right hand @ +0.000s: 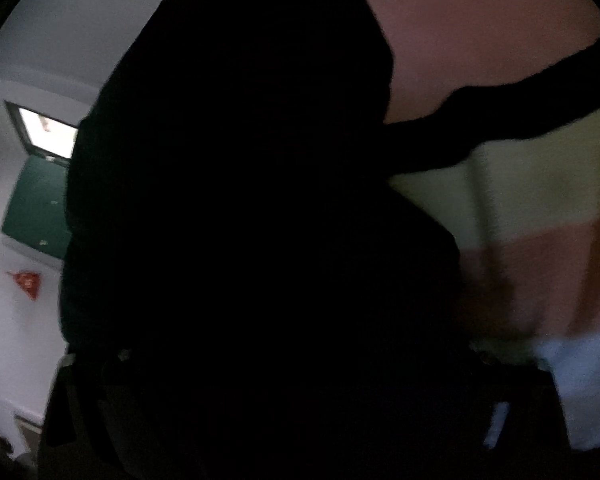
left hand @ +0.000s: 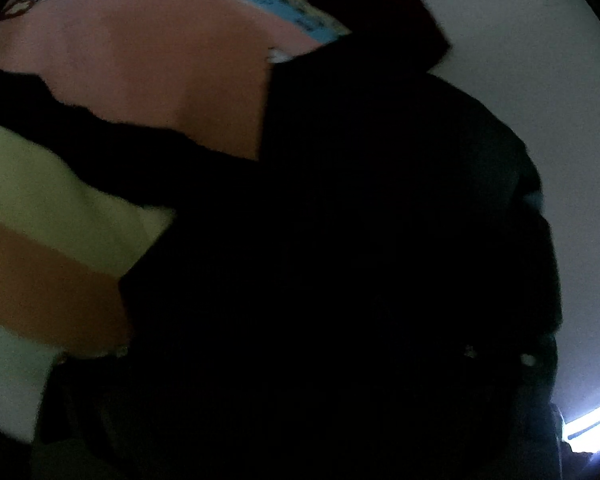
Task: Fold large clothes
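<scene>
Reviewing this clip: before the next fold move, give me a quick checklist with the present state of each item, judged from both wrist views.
1. Black garment in front of both cameras: ok, it fills most of each view.
2. Garment over the striped bedcover: ok, pink, yellow and orange bands show beside it.
3. Sleeve-like strip laid out across the cover: ok, though the picture is blurred.
4. Left gripper's hold on the fabric: cannot tell, its fingers are lost in the dark.
5. Right gripper's hold: cannot tell, same reason.
6. Garment flat, without bunching: cannot tell, too dark and blurred.
</scene>
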Action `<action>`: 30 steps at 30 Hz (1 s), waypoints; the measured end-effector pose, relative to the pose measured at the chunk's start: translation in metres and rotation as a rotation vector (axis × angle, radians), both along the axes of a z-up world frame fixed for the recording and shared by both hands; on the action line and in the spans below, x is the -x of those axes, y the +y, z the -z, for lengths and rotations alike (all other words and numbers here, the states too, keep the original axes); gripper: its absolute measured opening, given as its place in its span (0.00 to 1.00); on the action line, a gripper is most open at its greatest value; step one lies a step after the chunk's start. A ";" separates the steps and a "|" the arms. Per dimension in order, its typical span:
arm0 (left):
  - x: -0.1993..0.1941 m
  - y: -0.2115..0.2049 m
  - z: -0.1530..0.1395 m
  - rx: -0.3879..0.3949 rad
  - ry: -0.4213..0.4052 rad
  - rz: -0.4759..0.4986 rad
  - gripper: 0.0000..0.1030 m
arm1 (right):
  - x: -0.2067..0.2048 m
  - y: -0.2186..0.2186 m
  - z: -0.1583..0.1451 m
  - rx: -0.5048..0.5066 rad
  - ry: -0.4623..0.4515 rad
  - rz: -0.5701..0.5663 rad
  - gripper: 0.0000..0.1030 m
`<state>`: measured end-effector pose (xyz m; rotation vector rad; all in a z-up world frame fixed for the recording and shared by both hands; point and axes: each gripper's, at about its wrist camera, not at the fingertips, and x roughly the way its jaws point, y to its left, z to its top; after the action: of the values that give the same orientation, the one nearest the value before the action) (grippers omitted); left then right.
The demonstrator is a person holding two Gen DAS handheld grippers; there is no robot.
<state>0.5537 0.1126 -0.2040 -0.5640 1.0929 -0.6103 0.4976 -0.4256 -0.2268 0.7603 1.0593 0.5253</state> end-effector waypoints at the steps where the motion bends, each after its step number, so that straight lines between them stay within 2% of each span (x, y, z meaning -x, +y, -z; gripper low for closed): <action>1: 0.006 -0.002 -0.004 0.025 -0.017 0.008 0.55 | 0.003 0.002 -0.004 -0.032 -0.021 0.002 0.68; 2: 0.013 -0.005 -0.010 0.062 -0.024 0.015 0.44 | 0.006 0.004 -0.009 -0.042 -0.036 0.001 0.63; 3: 0.018 -0.010 -0.015 0.054 -0.037 0.022 0.37 | 0.009 0.007 -0.015 -0.040 -0.050 -0.003 0.55; 7: 0.037 -0.017 -0.038 0.082 -0.052 0.011 0.26 | 0.023 0.020 -0.046 -0.010 -0.106 -0.007 0.37; 10: 0.057 -0.019 -0.057 0.140 -0.076 -0.007 0.22 | 0.039 0.031 -0.075 -0.023 -0.159 -0.003 0.32; 14: 0.095 -0.018 -0.095 0.179 -0.131 0.004 0.21 | 0.068 0.049 -0.116 -0.040 -0.210 -0.005 0.30; 17: 0.119 -0.010 -0.122 0.189 -0.143 0.004 0.21 | 0.091 0.057 -0.144 -0.039 -0.218 -0.008 0.30; 20: 0.133 -0.005 -0.135 0.196 -0.138 0.002 0.21 | 0.116 0.060 -0.164 -0.063 -0.201 0.007 0.30; 22: 0.124 -0.002 -0.133 0.177 -0.116 0.000 0.21 | 0.126 0.059 -0.165 -0.071 -0.178 0.020 0.30; 24: 0.115 -0.004 -0.115 0.144 -0.066 -0.016 0.22 | 0.127 0.058 -0.154 -0.067 -0.139 0.045 0.30; 26: 0.099 0.000 -0.087 0.077 -0.004 -0.058 0.24 | 0.122 0.049 -0.130 -0.046 -0.083 0.076 0.31; 28: 0.092 0.013 -0.061 -0.001 0.032 -0.106 0.29 | 0.114 0.040 -0.102 0.002 -0.013 0.123 0.36; 29: 0.087 0.023 -0.051 -0.011 0.045 -0.142 0.31 | 0.104 0.021 -0.083 0.053 0.032 0.152 0.38; 30: 0.084 0.035 -0.043 0.032 0.057 -0.174 0.33 | 0.103 0.014 -0.068 0.094 0.062 0.187 0.43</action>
<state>0.4697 0.1476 -0.1608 -0.6995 1.0757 -0.4629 0.3948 -0.4121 -0.1593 0.7880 1.0504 0.2917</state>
